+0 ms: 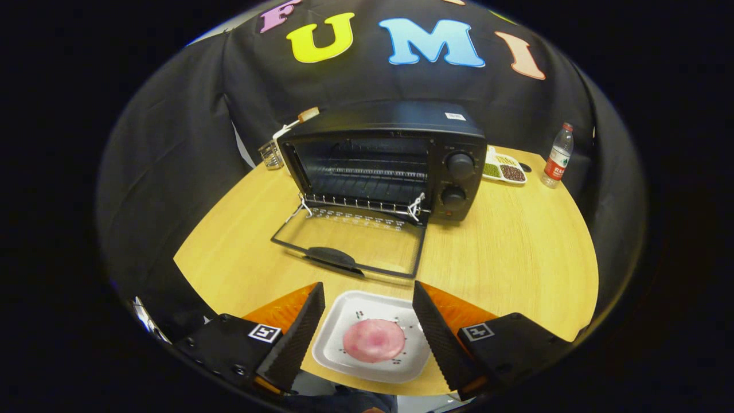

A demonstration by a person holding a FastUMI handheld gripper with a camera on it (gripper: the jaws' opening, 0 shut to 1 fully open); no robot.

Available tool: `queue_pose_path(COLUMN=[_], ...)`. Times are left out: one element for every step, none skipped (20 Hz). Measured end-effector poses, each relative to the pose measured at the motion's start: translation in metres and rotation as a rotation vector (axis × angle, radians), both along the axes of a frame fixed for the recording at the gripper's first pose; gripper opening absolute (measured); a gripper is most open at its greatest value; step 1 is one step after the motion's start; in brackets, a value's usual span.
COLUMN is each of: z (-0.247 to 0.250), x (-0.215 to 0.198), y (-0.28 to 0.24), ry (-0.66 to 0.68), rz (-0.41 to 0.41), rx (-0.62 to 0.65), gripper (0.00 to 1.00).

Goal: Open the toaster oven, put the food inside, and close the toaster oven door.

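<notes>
Wooden table (516,246) as landmark. At far right edge: upright bottle (558,156). Just left of bottle: tray (503,167) of beans. At far left edge: small glass jar (271,155).

Black toaster oven (395,160) with its clear glass door (350,244) beyond the jaws, on a light yellowish wood-grain worktop (516,258). Between the jaws: a white square plate (344,327) with small dark specks, carrying a pink, blotchy round slice of meat (374,340). Far off, a clear bottle (558,156) with red cap and label.
</notes>
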State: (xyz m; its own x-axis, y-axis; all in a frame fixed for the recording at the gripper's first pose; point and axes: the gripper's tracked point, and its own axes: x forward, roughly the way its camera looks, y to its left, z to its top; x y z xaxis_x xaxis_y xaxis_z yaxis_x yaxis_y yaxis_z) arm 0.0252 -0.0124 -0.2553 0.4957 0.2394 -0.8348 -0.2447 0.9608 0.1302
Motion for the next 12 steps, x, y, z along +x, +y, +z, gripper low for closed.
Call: queue_pose_path(z=[-0.003, -0.006, -0.011, -0.014, -0.019, -0.025, -0.032, -0.037, -0.042, -0.047, -0.051, -0.055], x=[-0.004, -0.008, -0.013, -0.015, -0.016, -0.018, -0.020, -0.023, -0.027, -0.027, -0.029, -0.031], y=[-0.007, -0.014, -0.019, -0.024, -0.031, -0.037, -0.041, -0.043, -0.044, -0.046, -0.047, -0.047], ry=[0.032, 0.074, 0.116, 0.149, 0.180, 0.212, 0.242, 0.278, 0.310, 0.333, 0.358, 0.382], rz=[-0.006, -0.011, -0.023, -0.041, -0.061, -0.074, -0.082, -0.080, -0.076, -0.072, -0.067, -0.066], rx=[-0.001, 0.005, 0.017, 0.031, 0.033, 0.028, 0.025, 0.022, 0.020, 0.018, 0.019, 0.023], gripper=[0.98, 0.99, 0.99, 0.98, 0.99, 0.98, 0.98, 0.98, 0.98, 0.98, 0.92, 0.86])
